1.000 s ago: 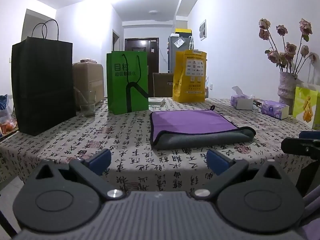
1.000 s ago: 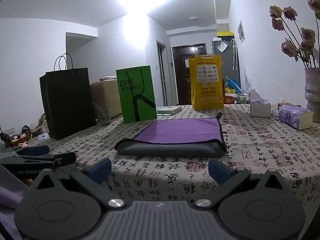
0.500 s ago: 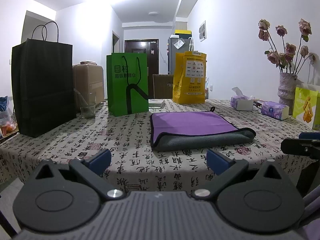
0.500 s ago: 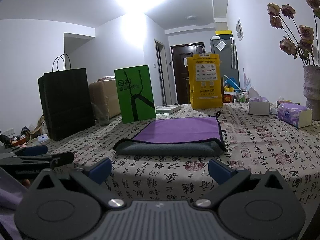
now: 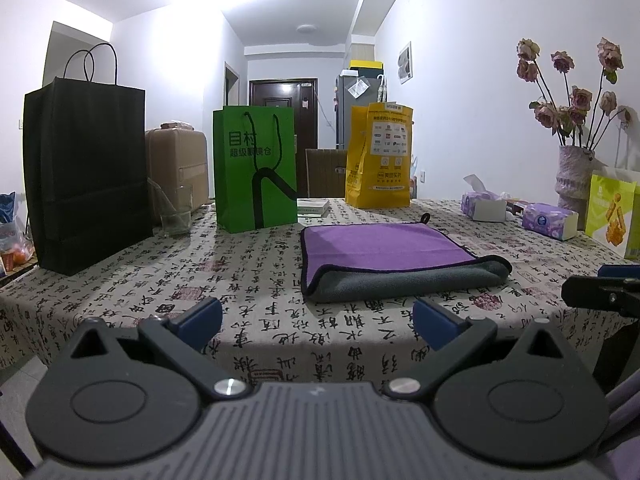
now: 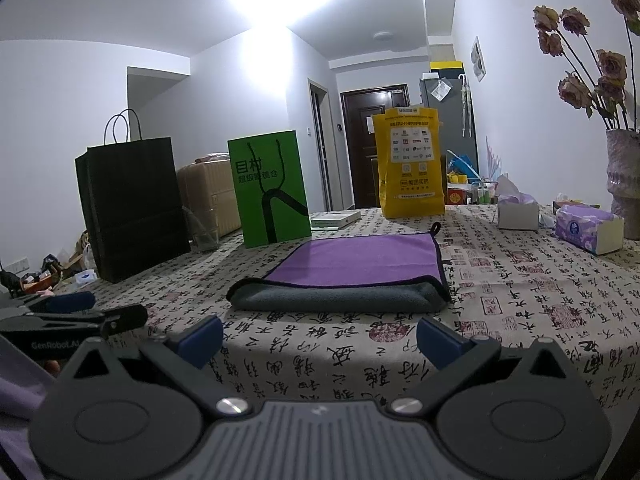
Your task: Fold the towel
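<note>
A purple and grey towel point(image 5: 384, 254) lies folded on the patterned tablecloth point(image 5: 240, 280), its grey fold facing me. It also shows in the right wrist view point(image 6: 352, 272). My left gripper point(image 5: 318, 326) is open and empty, held at the table's near edge, short of the towel. My right gripper point(image 6: 320, 340) is open and empty, also at the near edge, short of the towel. Each gripper shows at the side of the other's view: the right one point(image 5: 600, 296), the left one point(image 6: 72, 316).
A black bag point(image 5: 84, 176), a glass point(image 5: 176, 216), a green bag point(image 5: 256, 168) and a yellow bag point(image 5: 380, 156) stand behind the towel. Tissue packs point(image 5: 550, 220), a vase of flowers point(image 5: 574, 176) and a yellow-green bag point(image 5: 612, 212) stand at the right.
Both grippers have drifted slightly; the view has shifted a little. The towel has not moved.
</note>
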The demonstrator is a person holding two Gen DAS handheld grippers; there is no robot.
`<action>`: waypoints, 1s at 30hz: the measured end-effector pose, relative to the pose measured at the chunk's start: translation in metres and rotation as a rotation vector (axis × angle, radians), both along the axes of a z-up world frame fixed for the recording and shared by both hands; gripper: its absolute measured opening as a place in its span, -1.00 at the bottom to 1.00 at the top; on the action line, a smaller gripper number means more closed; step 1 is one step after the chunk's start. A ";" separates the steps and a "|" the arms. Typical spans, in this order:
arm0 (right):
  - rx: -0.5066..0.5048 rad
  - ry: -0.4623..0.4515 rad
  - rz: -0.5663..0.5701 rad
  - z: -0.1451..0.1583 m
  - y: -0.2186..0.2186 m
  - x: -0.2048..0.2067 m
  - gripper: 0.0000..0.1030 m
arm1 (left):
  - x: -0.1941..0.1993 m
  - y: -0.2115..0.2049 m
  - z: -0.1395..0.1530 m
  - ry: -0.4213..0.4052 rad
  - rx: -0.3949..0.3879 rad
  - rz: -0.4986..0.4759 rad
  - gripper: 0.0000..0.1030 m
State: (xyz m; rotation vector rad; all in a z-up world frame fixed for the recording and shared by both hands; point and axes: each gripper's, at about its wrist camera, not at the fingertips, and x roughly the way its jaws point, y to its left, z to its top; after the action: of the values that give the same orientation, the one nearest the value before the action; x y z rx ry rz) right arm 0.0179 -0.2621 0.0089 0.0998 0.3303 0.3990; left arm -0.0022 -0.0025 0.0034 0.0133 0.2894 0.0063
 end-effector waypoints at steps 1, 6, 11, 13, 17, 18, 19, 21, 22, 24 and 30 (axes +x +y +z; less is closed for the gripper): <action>0.001 0.001 -0.001 0.000 0.000 0.000 1.00 | 0.000 0.000 0.000 0.000 0.000 0.000 1.00; 0.003 0.001 -0.001 0.000 -0.001 0.000 1.00 | 0.000 0.000 0.000 0.000 0.001 0.000 1.00; 0.005 0.004 -0.002 -0.001 -0.001 0.000 1.00 | 0.000 0.000 0.000 0.001 0.000 -0.001 1.00; 0.005 0.004 -0.002 -0.001 -0.001 0.000 1.00 | 0.000 0.000 0.000 0.001 0.000 0.000 1.00; 0.005 0.003 0.003 -0.001 0.000 0.000 1.00 | 0.000 0.000 0.000 0.000 0.000 0.000 1.00; 0.006 0.004 0.002 -0.001 0.000 0.001 1.00 | 0.000 0.000 0.000 0.001 0.000 0.000 1.00; 0.006 0.004 0.002 -0.001 0.000 0.001 1.00 | 0.000 0.000 0.000 0.001 0.000 0.000 1.00; 0.007 0.004 0.002 -0.001 0.000 0.001 1.00 | 0.000 0.000 0.000 0.000 0.000 0.000 1.00; 0.007 0.004 0.002 -0.001 -0.001 0.001 1.00 | 0.000 0.000 0.000 0.001 0.000 0.000 1.00; 0.008 0.005 0.002 -0.001 -0.001 0.001 1.00 | 0.000 -0.001 0.000 0.001 0.000 0.000 1.00; 0.009 0.007 0.000 -0.002 -0.001 0.001 1.00 | 0.000 -0.001 0.000 0.001 0.000 0.000 1.00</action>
State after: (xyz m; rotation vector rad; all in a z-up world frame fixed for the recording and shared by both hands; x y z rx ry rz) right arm 0.0190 -0.2635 0.0071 0.1102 0.3352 0.4004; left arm -0.0023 -0.0032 0.0033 0.0137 0.2903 0.0065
